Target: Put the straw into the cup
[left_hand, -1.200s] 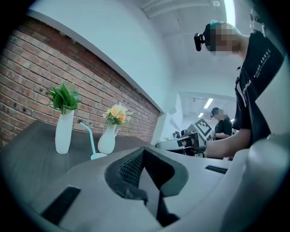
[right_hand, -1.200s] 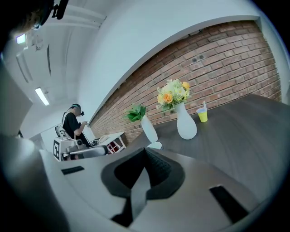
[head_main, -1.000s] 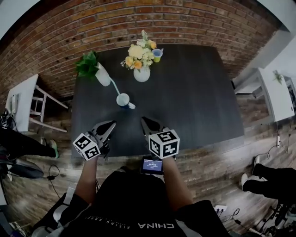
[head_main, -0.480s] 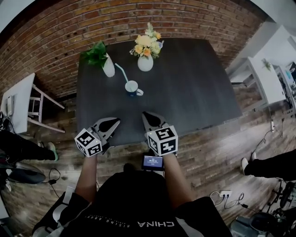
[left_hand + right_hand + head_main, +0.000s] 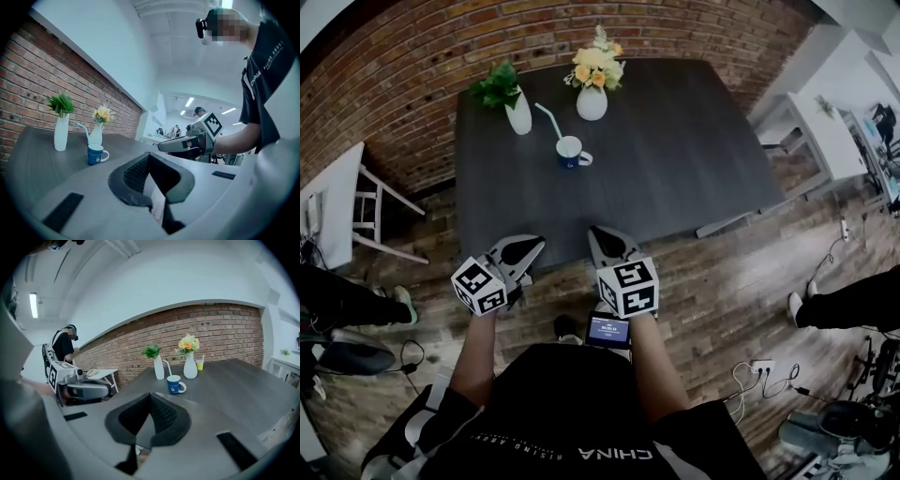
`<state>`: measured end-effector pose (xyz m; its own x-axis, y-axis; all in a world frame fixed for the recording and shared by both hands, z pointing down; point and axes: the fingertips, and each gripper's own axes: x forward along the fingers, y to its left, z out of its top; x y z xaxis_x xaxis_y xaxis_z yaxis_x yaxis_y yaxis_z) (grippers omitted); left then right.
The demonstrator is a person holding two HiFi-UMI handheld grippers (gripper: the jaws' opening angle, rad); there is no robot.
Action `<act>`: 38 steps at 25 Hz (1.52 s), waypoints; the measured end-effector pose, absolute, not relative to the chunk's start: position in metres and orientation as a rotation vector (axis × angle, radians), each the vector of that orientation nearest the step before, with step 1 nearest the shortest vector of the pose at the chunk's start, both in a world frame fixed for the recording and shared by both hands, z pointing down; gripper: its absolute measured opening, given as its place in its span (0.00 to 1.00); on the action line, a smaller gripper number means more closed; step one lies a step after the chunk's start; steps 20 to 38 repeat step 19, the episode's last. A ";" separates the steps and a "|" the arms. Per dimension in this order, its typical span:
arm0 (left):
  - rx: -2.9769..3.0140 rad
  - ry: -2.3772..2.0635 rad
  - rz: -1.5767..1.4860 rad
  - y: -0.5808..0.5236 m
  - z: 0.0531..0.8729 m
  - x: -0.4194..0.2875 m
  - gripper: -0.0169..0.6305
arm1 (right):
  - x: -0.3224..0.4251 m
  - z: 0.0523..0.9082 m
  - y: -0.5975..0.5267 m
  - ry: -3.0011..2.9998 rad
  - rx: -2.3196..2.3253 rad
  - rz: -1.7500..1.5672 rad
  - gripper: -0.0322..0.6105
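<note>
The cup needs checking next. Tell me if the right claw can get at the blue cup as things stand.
Probably yes, with a long reach. The right claw hangs shut at the near edge of the table, the blue cup stands far across, and only bare tabletop lies between.

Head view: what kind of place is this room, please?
Probably a café-style corner set up inside a workspace. A dark table stands by a brick wall, carrying a plant vase, a flower vase and a blue cup with a straw; cables lie on the wooden floor nearby.
</note>
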<state>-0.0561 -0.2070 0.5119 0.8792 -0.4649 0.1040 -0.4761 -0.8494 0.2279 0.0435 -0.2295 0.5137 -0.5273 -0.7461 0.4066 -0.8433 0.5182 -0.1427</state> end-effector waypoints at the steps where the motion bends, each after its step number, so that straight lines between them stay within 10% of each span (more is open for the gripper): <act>1: 2.809 -0.700 0.061 -0.203 0.511 -0.055 0.03 | 0.043 0.514 -0.226 -2.466 1.338 0.467 0.06; 38: 2.890 -0.673 0.183 -0.179 0.514 -0.048 0.03 | 0.044 0.506 -0.213 -2.465 1.387 0.459 0.06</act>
